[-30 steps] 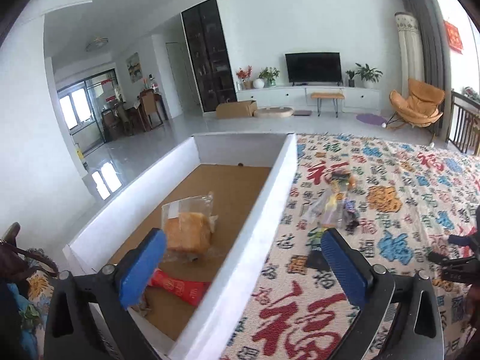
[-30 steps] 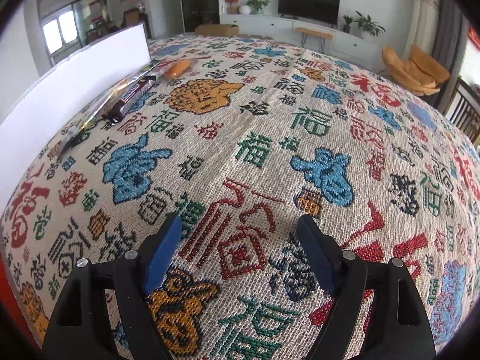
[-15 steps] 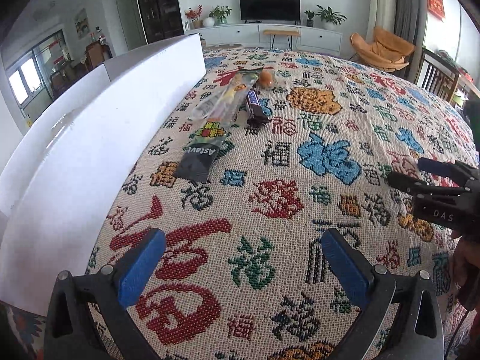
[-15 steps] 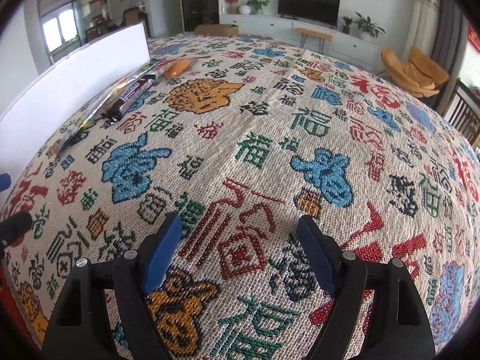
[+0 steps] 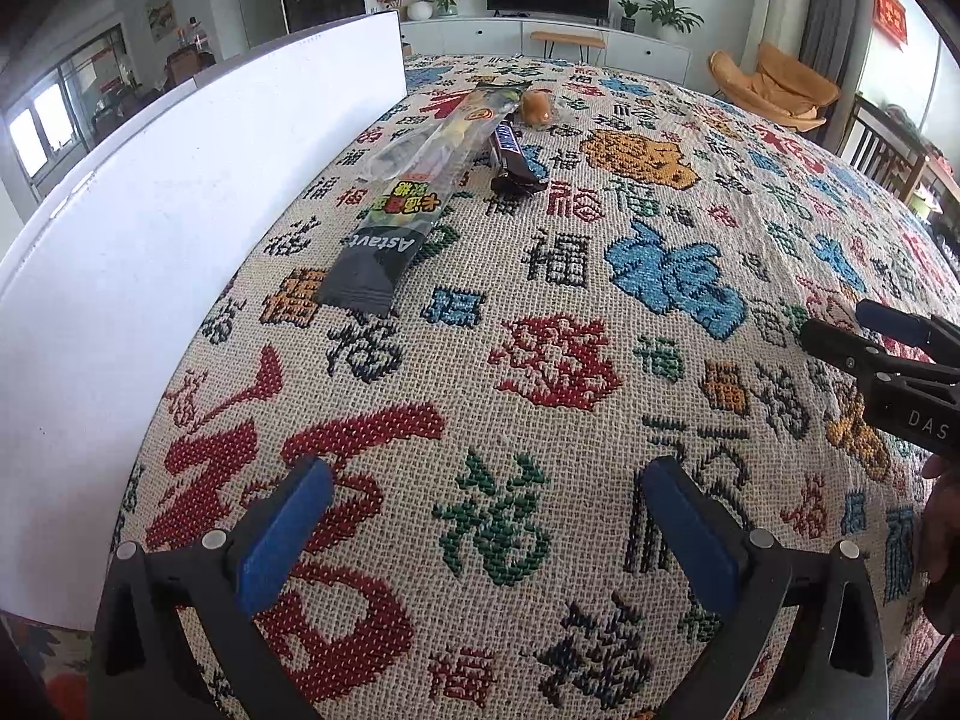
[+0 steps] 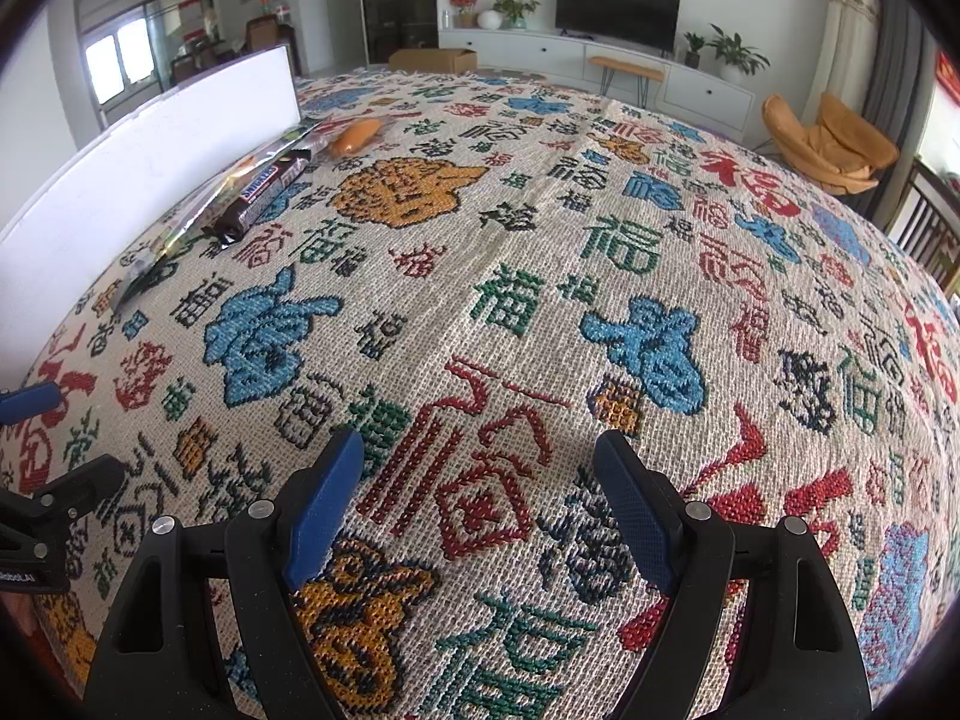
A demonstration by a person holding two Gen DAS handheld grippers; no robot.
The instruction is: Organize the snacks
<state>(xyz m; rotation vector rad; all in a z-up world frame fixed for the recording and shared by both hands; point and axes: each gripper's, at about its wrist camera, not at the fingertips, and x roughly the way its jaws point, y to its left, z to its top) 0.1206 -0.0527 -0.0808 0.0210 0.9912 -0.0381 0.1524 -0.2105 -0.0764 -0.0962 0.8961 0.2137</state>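
Three snacks lie upper left of the left view, just beside the white box wall (image 5: 198, 228): long packet (image 5: 414, 192), chocolate bar (image 5: 510, 153) touching it, small bun (image 5: 536, 107) beyond. My left tongs (image 5: 480, 534) and right tongs (image 6: 480, 504) stand wide open, empty. Risks: overlapping wrappers, so I may pinch two; glossy film may slip; cloth (image 5: 558, 360) may snag.
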